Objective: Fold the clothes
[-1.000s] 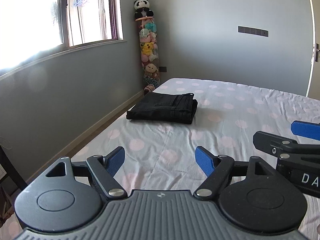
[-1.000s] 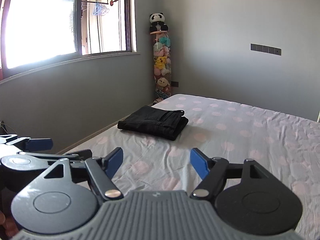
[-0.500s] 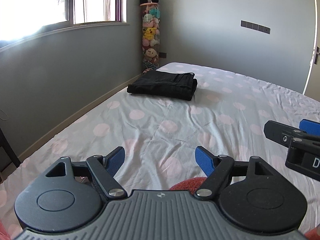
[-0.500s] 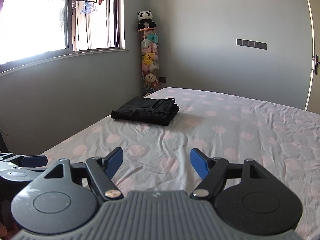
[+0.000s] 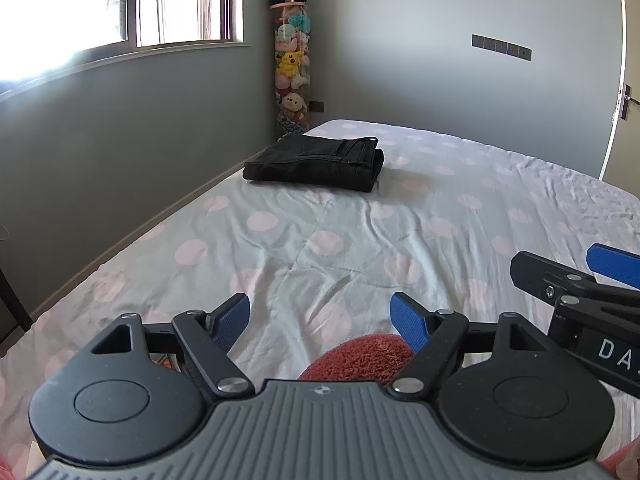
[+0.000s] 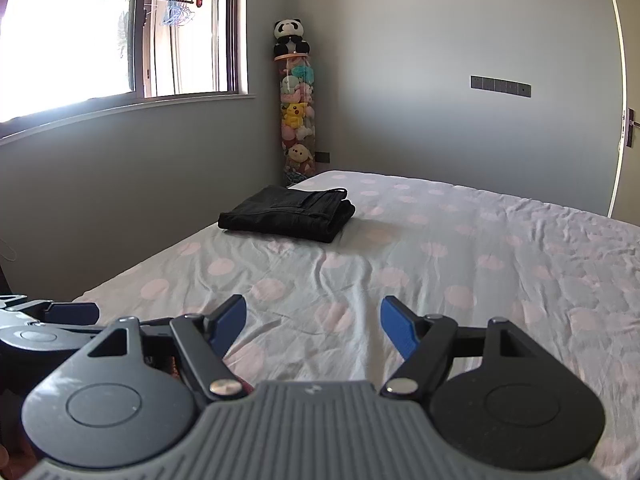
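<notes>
A folded pair of black jeans (image 5: 316, 159) lies at the far left of the bed (image 5: 460, 216), also in the right wrist view (image 6: 290, 213). A red fuzzy garment (image 5: 360, 358) lies just below my left gripper (image 5: 322, 314), which is open and empty above the near end of the bed. My right gripper (image 6: 312, 318) is open and empty too, and shows at the right edge of the left wrist view (image 5: 576, 276). The left gripper shows at the left edge of the right wrist view (image 6: 48, 316).
The bed has a pale sheet with pink dots. A grey wall and window run along the left. A tall tube of plush toys (image 5: 290, 68) with a panda on top stands in the far corner. A door (image 5: 628, 92) is at the right.
Both grippers have pulled back toward the near end of the bed, so the jeans look farther away. The red garment has come into the left wrist view below the fingers.
</notes>
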Demonstrator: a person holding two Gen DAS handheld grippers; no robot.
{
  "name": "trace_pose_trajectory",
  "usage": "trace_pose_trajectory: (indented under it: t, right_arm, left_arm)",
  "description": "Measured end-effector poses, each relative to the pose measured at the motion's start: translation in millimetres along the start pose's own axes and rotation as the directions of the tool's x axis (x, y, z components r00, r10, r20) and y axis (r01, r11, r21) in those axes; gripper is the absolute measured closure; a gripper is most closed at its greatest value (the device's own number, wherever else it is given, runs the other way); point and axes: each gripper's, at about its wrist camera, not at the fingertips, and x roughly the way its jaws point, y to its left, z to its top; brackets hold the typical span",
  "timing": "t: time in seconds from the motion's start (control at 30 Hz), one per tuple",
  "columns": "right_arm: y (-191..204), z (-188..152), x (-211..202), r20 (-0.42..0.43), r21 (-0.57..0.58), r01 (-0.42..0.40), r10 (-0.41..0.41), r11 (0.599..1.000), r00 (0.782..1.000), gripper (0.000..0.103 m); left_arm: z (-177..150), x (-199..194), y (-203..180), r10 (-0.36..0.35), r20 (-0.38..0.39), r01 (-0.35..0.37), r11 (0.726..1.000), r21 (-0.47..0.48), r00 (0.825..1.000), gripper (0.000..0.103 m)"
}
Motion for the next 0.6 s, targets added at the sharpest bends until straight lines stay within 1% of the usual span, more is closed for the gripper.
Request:
trace_pose_trajectory:
  t: [0.37, 0.6]
  right_arm:
    - [0.7, -0.2, 0.8, 0.007, -0.005, 0.002, -0.002, 1.000, 1.000, 0.027]
    - [0.5, -2.2, -1.0, 0.013, 0.000, 0.012, -0.012, 1.000, 1.000, 0.026]
  left_arm:
    - [0.5, 1.3, 0.1, 0.001, -0.004, -0.001, 1.000, 0.005, 1.000, 0.012]
    - [-3.0, -1.8, -4.4, 0.002, 0.009, -0.002, 1.000, 0.014, 1.000, 0.012]
